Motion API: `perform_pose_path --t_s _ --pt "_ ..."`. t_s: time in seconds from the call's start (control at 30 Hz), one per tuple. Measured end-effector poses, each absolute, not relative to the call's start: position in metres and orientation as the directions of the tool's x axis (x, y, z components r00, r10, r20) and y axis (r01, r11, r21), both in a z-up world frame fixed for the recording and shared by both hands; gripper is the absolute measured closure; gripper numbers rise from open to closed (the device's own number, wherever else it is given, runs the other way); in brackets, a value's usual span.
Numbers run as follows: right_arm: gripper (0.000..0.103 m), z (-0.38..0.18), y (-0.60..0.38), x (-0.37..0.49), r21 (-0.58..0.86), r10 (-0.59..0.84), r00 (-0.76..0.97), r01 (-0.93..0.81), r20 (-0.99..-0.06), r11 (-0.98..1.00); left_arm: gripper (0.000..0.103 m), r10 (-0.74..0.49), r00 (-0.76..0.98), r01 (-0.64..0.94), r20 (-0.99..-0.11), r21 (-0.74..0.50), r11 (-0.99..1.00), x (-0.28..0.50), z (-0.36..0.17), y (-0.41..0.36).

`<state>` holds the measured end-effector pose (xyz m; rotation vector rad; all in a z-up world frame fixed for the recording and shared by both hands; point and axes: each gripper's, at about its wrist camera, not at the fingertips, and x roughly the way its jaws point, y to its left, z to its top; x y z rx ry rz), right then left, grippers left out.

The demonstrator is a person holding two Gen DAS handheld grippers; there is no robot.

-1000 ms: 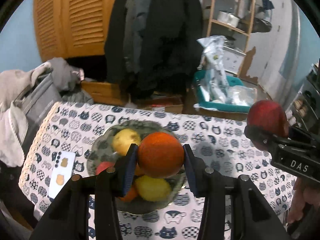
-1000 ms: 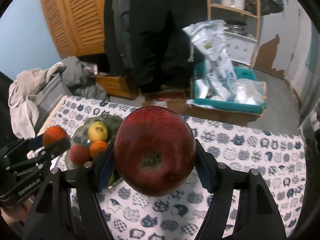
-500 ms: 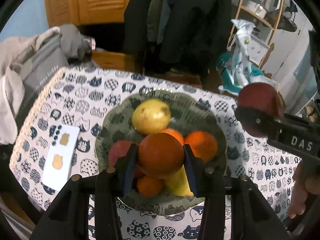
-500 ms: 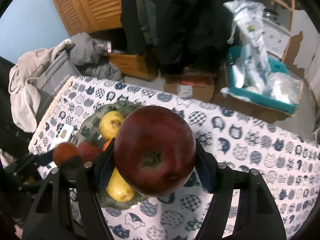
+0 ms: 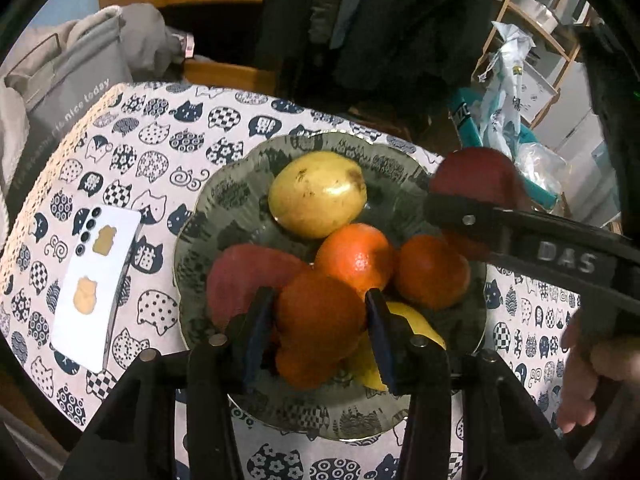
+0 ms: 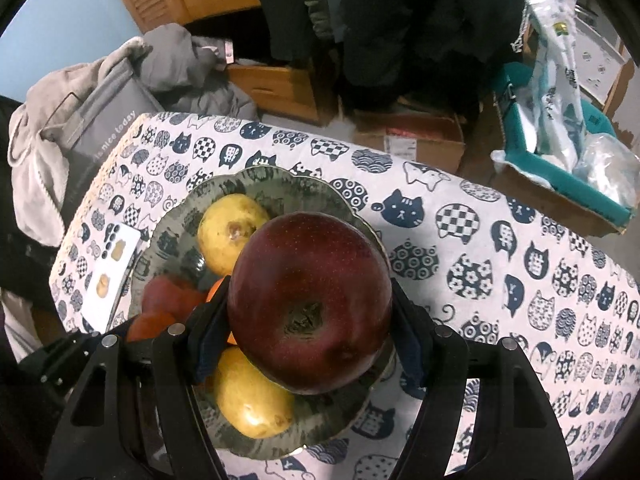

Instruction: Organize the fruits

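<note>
My left gripper (image 5: 318, 320) is shut on an orange (image 5: 320, 312) and holds it low over the grey-green patterned plate (image 5: 224, 200), among the fruit there: a yellow pear (image 5: 318, 192), two oranges (image 5: 356, 252), a red fruit (image 5: 240, 280) and a yellow fruit (image 5: 404, 320). My right gripper (image 6: 310, 320) is shut on a large dark red apple (image 6: 310, 300), held over the right side of the plate (image 6: 280, 184). It shows at the right in the left wrist view (image 5: 476, 192).
A white phone (image 5: 96, 284) lies on the cat-print tablecloth (image 5: 152, 136) left of the plate. A grey bag (image 6: 100, 120) and clothes stand past the table's left edge. A teal box (image 6: 560, 160) with bags sits on the floor beyond.
Both grippers have come down closer over the plate with their fruit. The apple has moved left over the plate's right side.
</note>
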<state>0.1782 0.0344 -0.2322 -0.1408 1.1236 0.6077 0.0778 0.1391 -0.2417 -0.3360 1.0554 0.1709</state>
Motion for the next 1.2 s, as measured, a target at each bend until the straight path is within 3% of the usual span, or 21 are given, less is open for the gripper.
perform_pose_path --t_s 0.17,0.37,0.67,1.2 --pt "0.031 -0.241 0.046 0.183 0.185 0.371 0.259 -0.539 -0.892 0.822 0.038 -0.013 0.488 -0.305 -0.873 -0.184 0.934 0.078 -0.24 0.141" --pt "0.03 -0.248 0.054 0.183 0.182 0.357 0.225 -0.554 -0.907 0.812 0.03 -0.008 0.484 -0.315 -0.875 -0.182 0.932 0.077 -0.239 0.147" --pt "0.027 -0.229 0.046 0.18 0.179 0.375 0.275 -0.543 -0.885 0.821 0.03 0.016 0.508 -0.325 -0.861 -0.174 0.93 0.072 -0.222 0.151" --pt "0.026 -0.139 0.003 0.148 0.079 0.361 0.494 -0.502 -0.791 0.861 0.024 0.081 0.633 -0.296 -0.77 -0.144 0.944 0.05 -0.146 0.146"
